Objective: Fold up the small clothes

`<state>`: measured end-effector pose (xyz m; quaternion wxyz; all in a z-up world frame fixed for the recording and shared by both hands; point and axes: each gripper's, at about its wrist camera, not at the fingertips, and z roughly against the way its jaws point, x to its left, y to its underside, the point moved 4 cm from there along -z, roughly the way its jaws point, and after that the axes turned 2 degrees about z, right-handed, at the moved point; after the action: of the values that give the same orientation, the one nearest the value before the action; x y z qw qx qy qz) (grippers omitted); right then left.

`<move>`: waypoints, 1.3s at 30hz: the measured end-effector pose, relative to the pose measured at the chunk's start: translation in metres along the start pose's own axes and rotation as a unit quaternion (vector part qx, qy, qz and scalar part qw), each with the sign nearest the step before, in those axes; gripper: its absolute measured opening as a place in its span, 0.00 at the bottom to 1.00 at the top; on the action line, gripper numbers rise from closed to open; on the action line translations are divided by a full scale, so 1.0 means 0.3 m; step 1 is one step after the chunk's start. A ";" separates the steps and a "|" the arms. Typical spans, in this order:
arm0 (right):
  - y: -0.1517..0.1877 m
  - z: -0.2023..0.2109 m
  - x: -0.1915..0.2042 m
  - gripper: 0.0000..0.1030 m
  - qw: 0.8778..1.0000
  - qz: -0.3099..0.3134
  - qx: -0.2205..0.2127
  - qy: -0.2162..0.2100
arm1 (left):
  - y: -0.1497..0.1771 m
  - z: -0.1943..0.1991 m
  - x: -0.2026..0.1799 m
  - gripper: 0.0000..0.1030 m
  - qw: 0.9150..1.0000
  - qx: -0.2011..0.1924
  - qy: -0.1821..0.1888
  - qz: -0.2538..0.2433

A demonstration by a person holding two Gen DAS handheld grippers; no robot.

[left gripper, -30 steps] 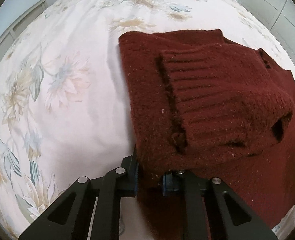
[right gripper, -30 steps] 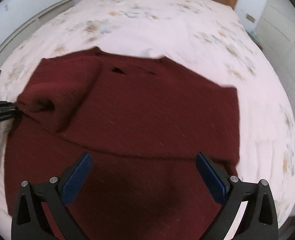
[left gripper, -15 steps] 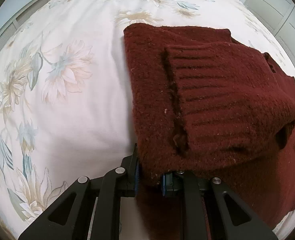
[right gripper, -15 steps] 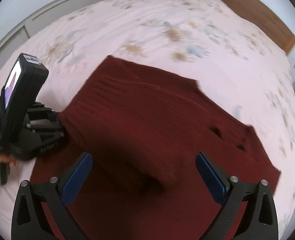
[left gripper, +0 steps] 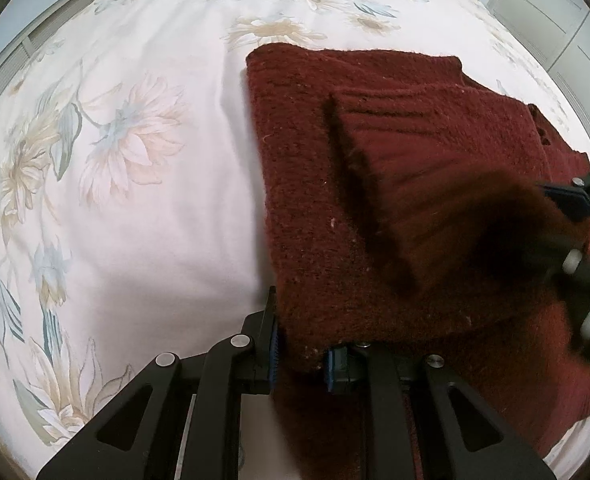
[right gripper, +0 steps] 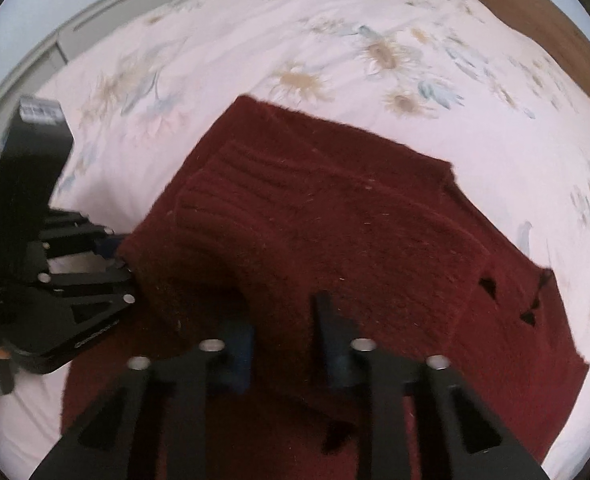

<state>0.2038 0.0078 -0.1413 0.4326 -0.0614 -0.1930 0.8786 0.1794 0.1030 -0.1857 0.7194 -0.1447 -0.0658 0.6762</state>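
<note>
— Both tongs are on it: the left tongs (left gripper: pixel 300 364) are clenched on the near edge of the maroon sweater (left gripper: pixel 375 208), and the right tongs (right gripper: pixel 283 344) are closing on a doubled fold of knit between their pads.

— Where does it lie?

— On the floral bedspread (left gripper: pixel 135 200), part folded, a ribbed sleeve (right gripper: pixel 295 216) laid over the body.

— How should this fold go?

— I'd lift both corners together, level, and carry them over to the far edge. Thick knit sags, so keep it taut or the sleeve may slide out.
</note>
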 end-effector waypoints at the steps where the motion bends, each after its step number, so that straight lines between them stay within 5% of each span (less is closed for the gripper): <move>1: -0.002 0.015 -0.023 0.18 1.000 -0.013 -0.007 -0.005 | -0.003 0.000 0.005 0.16 1.000 0.001 0.002 0.002; 13: 0.205 0.299 -0.365 0.17 0.976 -0.198 -0.086 -0.019 | -0.025 -0.007 -0.031 0.16 1.000 0.004 -0.017 -0.005; 25: 0.458 0.194 -0.570 0.17 0.951 -0.307 -0.049 -0.004 | -0.038 -0.011 -0.059 0.16 1.000 0.006 -0.027 -0.006; 31: 0.550 0.203 -0.613 0.35 0.941 -0.335 -0.034 0.034 | -0.053 -0.016 -0.103 0.16 0.999 0.007 -0.032 -0.008; 33: 0.577 0.222 -0.635 0.57 0.938 -0.343 -0.030 0.044 | -0.053 -0.021 -0.118 0.16 0.999 0.006 -0.031 -0.005; 37: 0.611 0.298 -0.686 0.61 0.929 -0.363 -0.040 0.056 | -0.059 -0.016 -0.113 0.16 0.999 0.006 -0.034 -0.004; 39: 0.610 0.340 -0.719 0.71 0.923 -0.377 -0.052 0.056 | -0.046 -0.023 -0.113 0.16 0.999 0.006 -0.036 -0.006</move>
<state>0.1743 -0.2913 -0.1321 0.7379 -0.0557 -0.2231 0.6346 0.1921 0.0680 -0.1847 0.7211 -0.1158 -0.0885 0.6773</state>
